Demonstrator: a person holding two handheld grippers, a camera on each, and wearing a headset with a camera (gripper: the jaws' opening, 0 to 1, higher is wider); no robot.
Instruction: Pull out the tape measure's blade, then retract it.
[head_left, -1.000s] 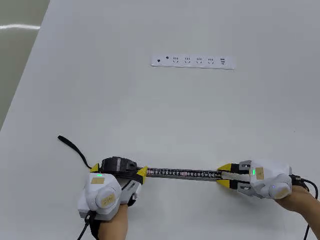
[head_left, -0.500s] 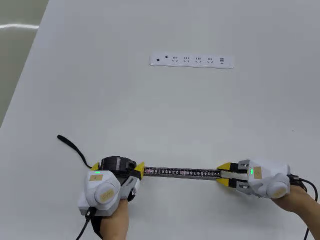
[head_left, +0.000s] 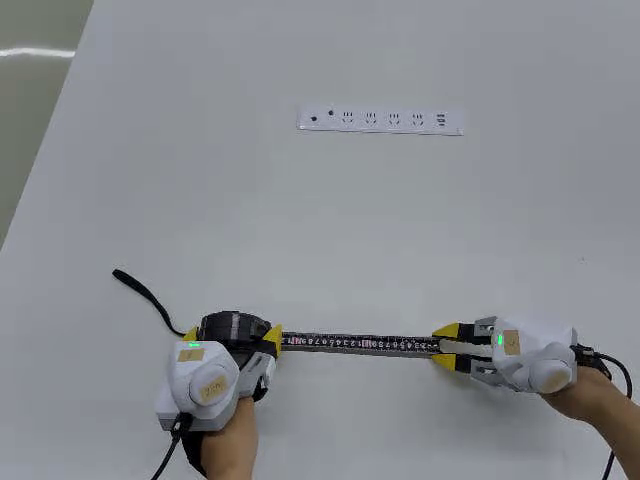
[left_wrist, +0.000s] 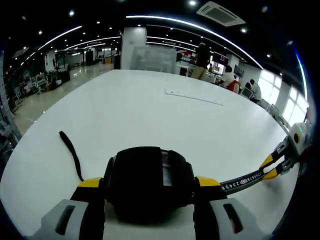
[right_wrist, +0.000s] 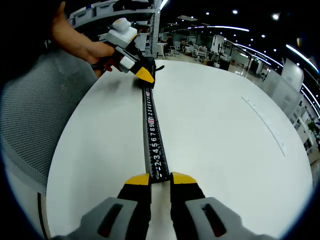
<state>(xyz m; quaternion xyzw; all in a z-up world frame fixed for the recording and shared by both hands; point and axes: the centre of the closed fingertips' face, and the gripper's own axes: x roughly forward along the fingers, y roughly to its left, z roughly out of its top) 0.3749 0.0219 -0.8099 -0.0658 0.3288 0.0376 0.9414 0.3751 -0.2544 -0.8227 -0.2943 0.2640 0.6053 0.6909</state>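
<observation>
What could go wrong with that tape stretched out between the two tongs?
The right tongs pinch only the tip of the blade; if it slips, the blade could whip back toward the case. The left tongs clamp the case by its sides, so a harder pull might tug it loose.

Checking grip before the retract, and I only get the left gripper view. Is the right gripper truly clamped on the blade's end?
Observer: Yes. The right gripper view shows the right gripper shut on the blade at its low-number end.
Operator: Any kink along the blade?
Observer: None. The head view shows it straight from the tape measure case, clamped in the left gripper, across to the right gripper.
</observation>
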